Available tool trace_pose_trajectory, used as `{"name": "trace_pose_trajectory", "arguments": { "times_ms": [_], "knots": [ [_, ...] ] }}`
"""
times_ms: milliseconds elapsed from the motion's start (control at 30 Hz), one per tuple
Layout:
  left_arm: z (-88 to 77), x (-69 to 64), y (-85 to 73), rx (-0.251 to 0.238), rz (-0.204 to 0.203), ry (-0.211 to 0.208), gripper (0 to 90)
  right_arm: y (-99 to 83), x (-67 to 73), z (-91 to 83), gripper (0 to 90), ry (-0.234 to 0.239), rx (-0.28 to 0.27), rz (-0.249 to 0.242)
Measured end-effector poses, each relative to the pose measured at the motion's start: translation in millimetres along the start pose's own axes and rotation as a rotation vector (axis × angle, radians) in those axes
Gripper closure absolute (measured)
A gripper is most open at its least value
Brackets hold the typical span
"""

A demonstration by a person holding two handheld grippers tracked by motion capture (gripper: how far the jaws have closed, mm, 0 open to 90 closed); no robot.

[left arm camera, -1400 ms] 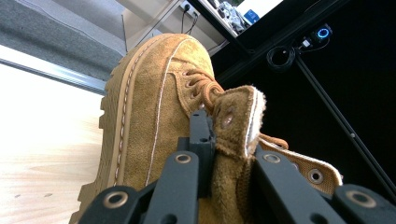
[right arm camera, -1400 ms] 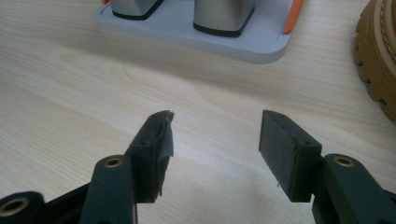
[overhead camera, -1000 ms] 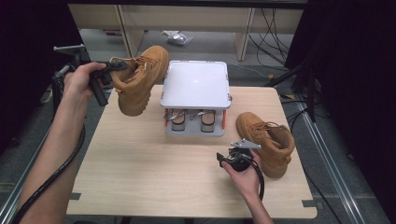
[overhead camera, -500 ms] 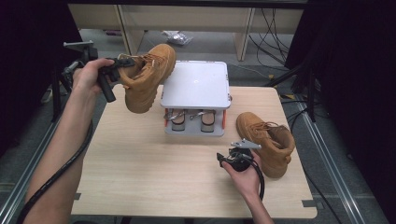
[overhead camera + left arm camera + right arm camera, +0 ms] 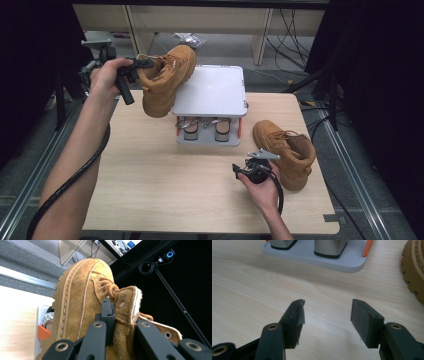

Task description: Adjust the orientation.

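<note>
Two boots | left gripper (image 5: 142, 64) clamped on raised boot (image 5: 167, 80) collar, beside grey stand (image 5: 212, 90) | right gripper (image 5: 325, 320) open, empty, near second boot (image 5: 287, 150) on table (image 5: 150, 185) | step: carrying | next: likely set boot on stand

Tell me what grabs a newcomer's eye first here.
First the tan boot held in the air at the table's far left, the left tongs clamped on its collar. Next the grey box on short legs at the middle back of the wooden table. The second boot sits at the right, with the right tongs open and empty beside it.
</note>
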State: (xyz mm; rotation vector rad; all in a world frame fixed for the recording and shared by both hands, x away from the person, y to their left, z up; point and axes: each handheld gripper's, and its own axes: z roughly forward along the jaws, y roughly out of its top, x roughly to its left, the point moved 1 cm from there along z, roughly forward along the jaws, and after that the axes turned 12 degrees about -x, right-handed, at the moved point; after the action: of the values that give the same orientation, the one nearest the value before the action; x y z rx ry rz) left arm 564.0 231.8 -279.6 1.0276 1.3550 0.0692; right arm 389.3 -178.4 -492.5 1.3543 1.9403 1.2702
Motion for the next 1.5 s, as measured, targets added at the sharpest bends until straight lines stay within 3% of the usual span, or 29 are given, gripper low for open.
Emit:
{"name": "trace_pose_trajectory", "arguments": {
  "times_ms": [33,67,200,233,500,700,767,1000,1067,1133,1233,1267,1300,1333,1500],
  "knots": [
    [0.0,0.0,0.0,0.0,0.0,0.0,83.2,0.0,0.0,0.0,44.8,0.0,0.0,0.0],
    [3.2,-2.1,-0.8,0.003,-0.001,-0.002,83.2,-0.6,2.2,0.2,44.8,0.008,0.0,0.043],
    [10.3,-6.5,-2.6,0.004,-0.001,-0.002,83.2,-0.9,1.3,0.2,44.8,0.007,0.0,0.04],
    [12.1,-7.6,-3.1,0.006,0.001,0.0,83.2,-1.0,3.0,-0.3,44.8,0.0,0.001,0.058],
    [25.0,-12.0,-9.6,0.014,-0.005,0.0,83.1,-1.9,0.7,0.8,44.8,0.009,-0.004,0.034],
    [31.6,-14.2,-12.4,0.021,-0.012,0.0,83.0,-2.3,3.6,0.6,44.8,0.005,0.011,0.065],
    [33.3,-14.8,-13.4,0.019,-0.013,0.0,83.0,-2.0,0.6,0.4,44.8,0.009,0.009,0.03],
    [38.6,-14.4,-15.6,0.016,-0.014,0.015,82.9,-2.7,0.9,1.4,44.8,0.012,0.003,0.038],
    [39.8,-14.2,-16.2,0.014,-0.017,0.016,82.9,-3.4,-0.4,2.5,44.8,0.023,-0.01,0.013],
    [40.9,-14.5,-16.1,0.017,-0.019,0.016,82.8,-2.1,3.1,-0.6,44.8,0.005,0.023,0.063],
    [41.4,-15.9,-15.9,0.019,-0.017,0.015,82.7,-2.3,1.8,0.3,44.8,0.009,0.015,0.046],
    [41.8,-16.3,-16.4,0.019,-0.015,0.014,82.7,-2.5,2.7,0.1,44.8,0.002,0.022,0.064],
    [42.5,-16.5,-16.9,0.016,-0.015,0.013,82.7,-2.9,0.3,1.9,44.8,0.016,0.004,0.034],
    [43.3,-16.7,-17.3,0.017,-0.014,0.015,82.7,-3.0,0.5,3.3,44.8,0.0,0.006,0.028],
    [45.6,-18.0,-18.3,0.017,-0.015,0.018,82.5,-3.5,0.6,2.4,44.8,-0.001,0.008,0.03]
  ]
}}
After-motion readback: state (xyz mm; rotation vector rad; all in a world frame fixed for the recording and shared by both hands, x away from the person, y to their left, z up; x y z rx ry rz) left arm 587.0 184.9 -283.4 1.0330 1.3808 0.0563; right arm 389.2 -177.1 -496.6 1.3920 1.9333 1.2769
